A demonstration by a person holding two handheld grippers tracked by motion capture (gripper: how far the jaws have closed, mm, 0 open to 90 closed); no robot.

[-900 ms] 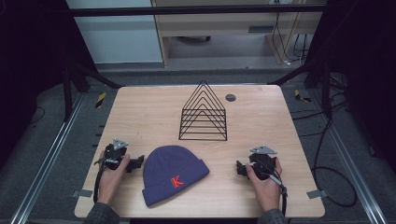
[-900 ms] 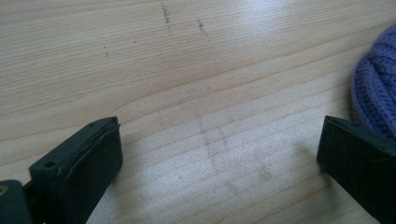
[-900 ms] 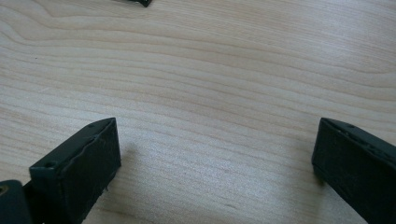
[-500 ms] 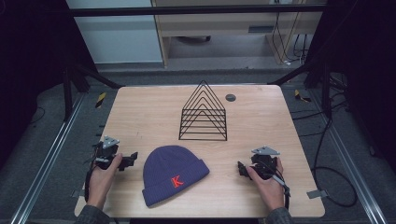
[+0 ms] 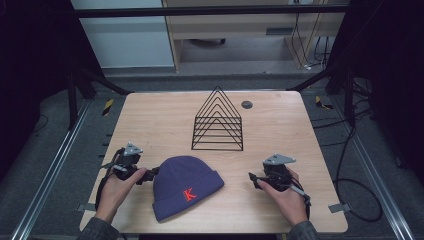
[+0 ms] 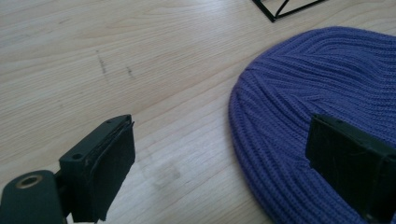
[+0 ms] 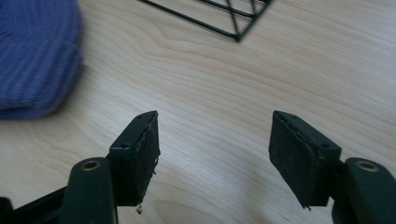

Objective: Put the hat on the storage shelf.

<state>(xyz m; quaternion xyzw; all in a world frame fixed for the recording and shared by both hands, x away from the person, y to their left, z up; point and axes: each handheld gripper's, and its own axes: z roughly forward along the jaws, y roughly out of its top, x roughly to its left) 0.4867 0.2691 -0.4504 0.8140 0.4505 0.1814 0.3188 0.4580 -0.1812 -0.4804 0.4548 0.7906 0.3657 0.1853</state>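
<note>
A dark blue knitted hat (image 5: 186, 186) with a red letter K on its folded brim lies flat near the front edge of the wooden table (image 5: 150, 117), between the two hands. The left gripper (image 5: 148, 176) rests on the table at the hat's left edge, its jaws spread wide with nothing clamped; in the left gripper view one jaw stands over bare wood and the other over the hat's (image 6: 322, 79) ribbed crown, so the rounded edge of the knit lies in the gap between them, though whether the pad (image 6: 348, 163) touches the wool cannot be told. The right gripper (image 5: 253, 178) sits on the table to the right of the hat, well apart from it, pointing towards its brim; its jaws are also released, and in the right gripper view only bare wood lies between them, with the hat (image 7: 35, 56) off at the upper left. Behind the hat, toward the middle of the table, stands a black wire rack (image 5: 217, 122) with pointed triangular dividers, and a small dark round disc (image 5: 246, 104) lies just beyond it to the right.
</note>
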